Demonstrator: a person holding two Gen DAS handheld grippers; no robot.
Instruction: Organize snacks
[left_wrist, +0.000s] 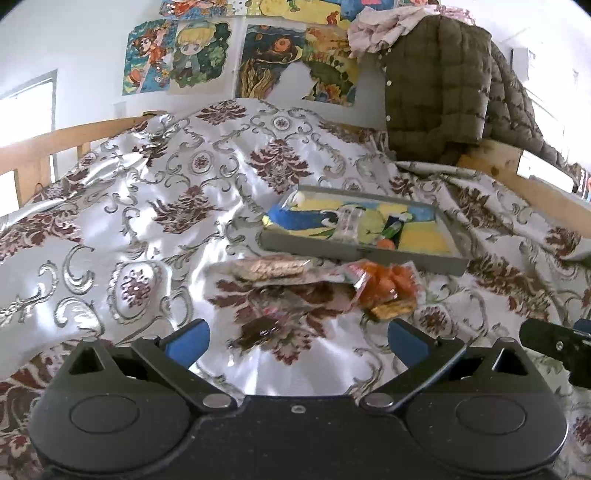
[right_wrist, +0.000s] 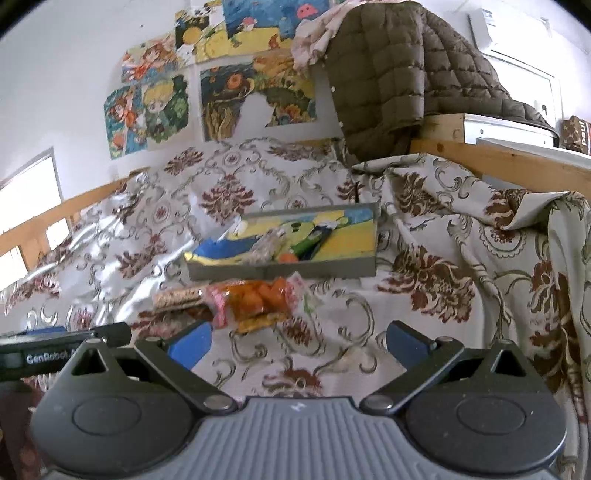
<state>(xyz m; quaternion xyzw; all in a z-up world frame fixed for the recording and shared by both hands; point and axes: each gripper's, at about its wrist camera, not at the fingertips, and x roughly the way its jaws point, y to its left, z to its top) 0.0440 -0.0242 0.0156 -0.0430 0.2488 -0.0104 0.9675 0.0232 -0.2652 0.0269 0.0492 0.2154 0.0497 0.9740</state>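
Observation:
A grey tray (left_wrist: 354, 254) (right_wrist: 332, 267) with a colourful picture floor lies on the patterned bedspread and holds a clear packet, a green packet (left_wrist: 393, 229) (right_wrist: 314, 240) and a small orange item. In front of it lie loose snacks: a cracker packet (left_wrist: 273, 267) (right_wrist: 177, 297), a clear bag of orange pieces (left_wrist: 384, 282) (right_wrist: 258, 299), a yellow-brown packet (left_wrist: 393, 308) and a dark packet (left_wrist: 260, 330). My left gripper (left_wrist: 297, 338) stands open just short of the dark packet. My right gripper (right_wrist: 299, 343) is open and empty, near the orange bag.
The silky floral bedspread (left_wrist: 147, 206) covers the bed, bunched up at the right (right_wrist: 480, 258). A wooden rail (left_wrist: 55, 144) (right_wrist: 517, 162) borders it. An olive quilted jacket (left_wrist: 443, 85) (right_wrist: 388, 81) hangs at the back. Drawings (left_wrist: 177, 55) cover the wall.

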